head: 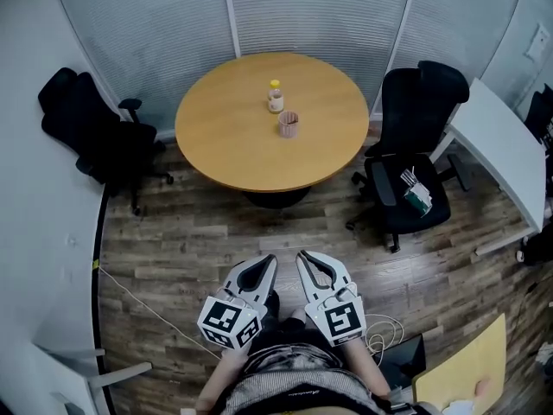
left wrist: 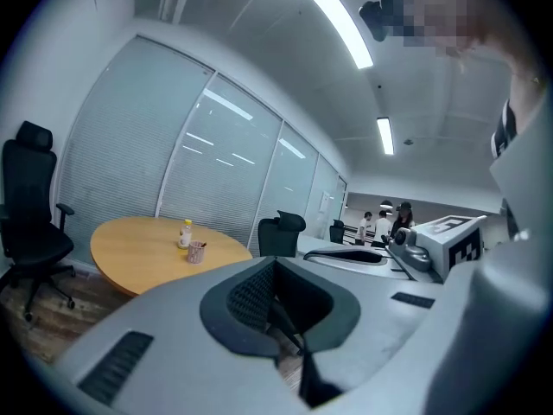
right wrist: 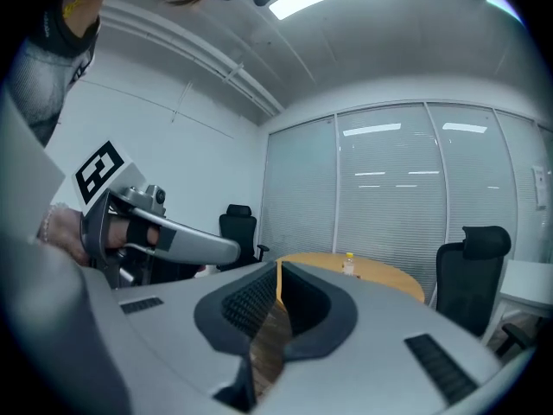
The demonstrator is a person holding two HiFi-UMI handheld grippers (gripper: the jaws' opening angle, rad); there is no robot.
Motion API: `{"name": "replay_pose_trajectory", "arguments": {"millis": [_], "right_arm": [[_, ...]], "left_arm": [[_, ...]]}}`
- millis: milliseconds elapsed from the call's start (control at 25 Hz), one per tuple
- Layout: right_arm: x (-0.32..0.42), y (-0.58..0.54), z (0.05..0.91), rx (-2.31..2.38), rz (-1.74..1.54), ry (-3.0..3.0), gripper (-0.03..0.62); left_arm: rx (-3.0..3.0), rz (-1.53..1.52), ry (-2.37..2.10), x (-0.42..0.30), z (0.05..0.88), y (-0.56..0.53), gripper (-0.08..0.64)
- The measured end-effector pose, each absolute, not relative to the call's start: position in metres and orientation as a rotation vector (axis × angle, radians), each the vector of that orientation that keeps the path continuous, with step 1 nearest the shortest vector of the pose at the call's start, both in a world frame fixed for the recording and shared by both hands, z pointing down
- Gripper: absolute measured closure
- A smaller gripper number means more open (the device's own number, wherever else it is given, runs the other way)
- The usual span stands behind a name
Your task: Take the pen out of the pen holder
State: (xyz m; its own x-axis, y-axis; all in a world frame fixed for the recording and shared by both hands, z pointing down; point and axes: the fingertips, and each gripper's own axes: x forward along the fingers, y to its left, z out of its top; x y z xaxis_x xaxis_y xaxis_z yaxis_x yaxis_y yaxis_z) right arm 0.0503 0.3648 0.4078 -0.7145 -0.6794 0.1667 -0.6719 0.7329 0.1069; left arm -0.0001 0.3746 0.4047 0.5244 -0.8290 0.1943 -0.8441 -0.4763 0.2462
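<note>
A small pink mesh pen holder stands near the middle of the round wooden table, with a yellow-capped bottle just behind it. The pen inside is too small to make out. Both grippers are held low in front of the person's body, far from the table. My left gripper and right gripper are shut and hold nothing. In the left gripper view the pen holder and bottle show far off beyond the closed left gripper. The right gripper view shows only the bottle.
A black office chair stands left of the table. Another chair at the right has items on its seat. A white desk runs along the right. A cable lies on the wood floor. People stand far off.
</note>
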Motion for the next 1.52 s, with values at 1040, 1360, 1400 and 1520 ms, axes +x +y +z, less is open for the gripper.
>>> {"name": "replay_pose_trajectory", "arguments": {"millis": [1040,1360,1400,1520], "right_arm": [[-0.057,0.217,0.419,1.230,-0.011,-2.643,0.563],[-0.097,0.207,0.419,1.267,-0.006,-2.608,0.563],[-0.101,0.208,0.419,1.261,-0.006,-2.608,0.563],[-0.110,0.211,0.418,1.238,-0.017,-2.609,0.563]], "left_arm": [[2.535,0.056,-1.143,-0.092,0.415,0.223,0.555],[2.554,0.042,-1.115,-0.131,0.415,0.213,0.555],[2.549,0.037,-1.116,-0.135,0.415,0.213,0.555],[2.531,0.009,-1.126,-0.145,0.414,0.215,0.555]]}}
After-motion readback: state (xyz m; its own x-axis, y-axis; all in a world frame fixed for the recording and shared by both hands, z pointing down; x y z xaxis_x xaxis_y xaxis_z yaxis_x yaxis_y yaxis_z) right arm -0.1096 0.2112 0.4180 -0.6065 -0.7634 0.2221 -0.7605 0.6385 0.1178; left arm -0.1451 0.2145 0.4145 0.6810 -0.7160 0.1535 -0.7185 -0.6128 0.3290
